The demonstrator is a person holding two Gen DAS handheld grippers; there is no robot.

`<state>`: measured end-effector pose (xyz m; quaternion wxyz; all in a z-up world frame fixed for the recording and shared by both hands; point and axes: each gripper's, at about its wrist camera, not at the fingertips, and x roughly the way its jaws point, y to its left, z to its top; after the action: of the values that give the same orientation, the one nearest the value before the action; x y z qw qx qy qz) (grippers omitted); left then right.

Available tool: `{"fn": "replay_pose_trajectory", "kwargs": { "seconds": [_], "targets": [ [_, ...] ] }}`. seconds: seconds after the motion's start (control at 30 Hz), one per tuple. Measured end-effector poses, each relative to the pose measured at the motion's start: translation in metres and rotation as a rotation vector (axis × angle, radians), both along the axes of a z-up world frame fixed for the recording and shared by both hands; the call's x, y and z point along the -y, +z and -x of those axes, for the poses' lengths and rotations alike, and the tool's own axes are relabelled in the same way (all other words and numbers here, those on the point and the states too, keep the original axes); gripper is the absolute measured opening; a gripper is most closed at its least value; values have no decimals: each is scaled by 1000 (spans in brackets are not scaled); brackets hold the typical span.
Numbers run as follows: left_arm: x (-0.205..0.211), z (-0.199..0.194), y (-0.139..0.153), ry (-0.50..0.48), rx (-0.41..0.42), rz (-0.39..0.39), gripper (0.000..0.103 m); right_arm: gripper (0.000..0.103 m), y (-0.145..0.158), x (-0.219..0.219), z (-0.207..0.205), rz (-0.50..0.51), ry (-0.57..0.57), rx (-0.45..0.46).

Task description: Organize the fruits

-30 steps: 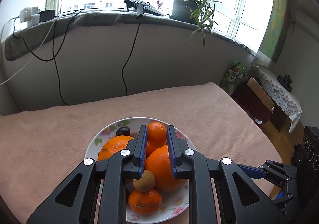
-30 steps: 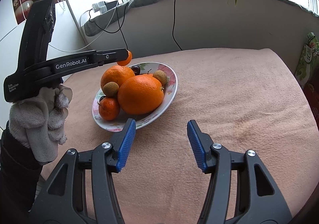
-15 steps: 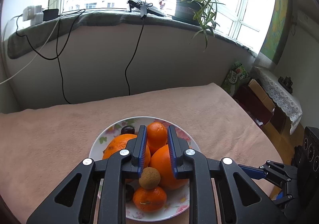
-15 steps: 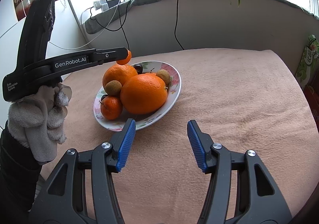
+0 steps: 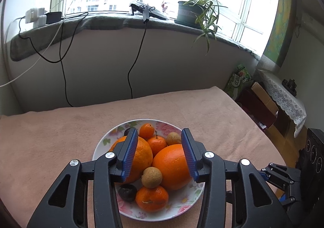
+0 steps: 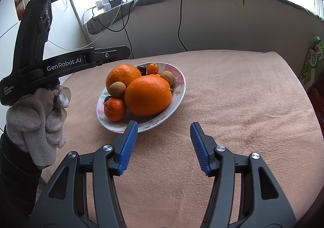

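Observation:
A floral plate [image 5: 113, 138] [image 6: 180, 90] on the pink tablecloth holds two big oranges [image 5: 172, 167] [image 6: 148, 95], small mandarins [image 5: 151, 197], brown longans [image 5: 151, 177], dark cherries [image 5: 127, 192] and a small kumquat [image 5: 146, 130] [image 6: 152, 68] at the far side. My left gripper [image 5: 159, 150] is open and empty above the plate; it also shows in the right wrist view [image 6: 119, 54]. My right gripper [image 6: 164, 145] is open and empty over the cloth just in front of the plate.
The pink cloth [image 6: 232, 96] covers the table. A windowsill with a potted plant [image 5: 194, 11], cables and chargers runs behind. Boxes and a lace-covered stand [image 5: 283, 94] lie off the table's right side. A gloved hand [image 6: 38, 118] holds the left gripper.
My left gripper has opened and let go of the small kumquat, which now lies at the plate's far side. The right gripper has moved slightly nearer the plate.

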<state>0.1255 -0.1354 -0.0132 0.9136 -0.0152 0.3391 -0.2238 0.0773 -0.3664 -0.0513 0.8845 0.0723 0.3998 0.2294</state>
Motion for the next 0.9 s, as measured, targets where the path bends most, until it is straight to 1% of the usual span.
{"fn": "replay_pose_trajectory", "kwargs": {
  "seconds": [0.03, 0.07, 0.13, 0.23, 0.27, 0.33, 0.37, 0.43, 0.63, 0.73, 0.9],
  "targets": [
    [-1, 1, 1, 4, 0, 3, 54, 57, 0, 0, 0, 1, -2, 1],
    [-1, 1, 1, 5, 2, 5, 55, 59, 1, 0, 0, 1, -4, 3],
    [-2, 4, 2, 8, 7, 3, 55, 69, 2, 0, 0, 2, -10, 10],
    [-4, 8, 4, 18, 13, -2, 63, 70, 4, 0, 0, 1, -14, 15],
    [-4, 9, 5, 21, 14, -3, 64, 70, 5, 0, 0, 3, -15, 16],
    [-6, 11, 7, 31, 16, -4, 70, 73, 6, 0, 1, 5, -19, 20],
    [-7, 13, 7, 37, 17, -4, 71, 74, 7, 0, 1, 6, -20, 22],
    [-9, 16, 8, 49, 16, -5, 72, 78, 8, 0, 1, 7, -25, 28],
    [-15, 27, 11, 78, 20, -8, 72, 83, 13, -1, 0, 12, -34, 39],
    [-19, 35, 14, 91, 29, -8, 72, 86, 15, -1, 0, 16, -43, 45],
    [-27, 50, 18, 122, 37, -9, 73, 87, 19, -1, 1, 23, -54, 58]
  ]
}}
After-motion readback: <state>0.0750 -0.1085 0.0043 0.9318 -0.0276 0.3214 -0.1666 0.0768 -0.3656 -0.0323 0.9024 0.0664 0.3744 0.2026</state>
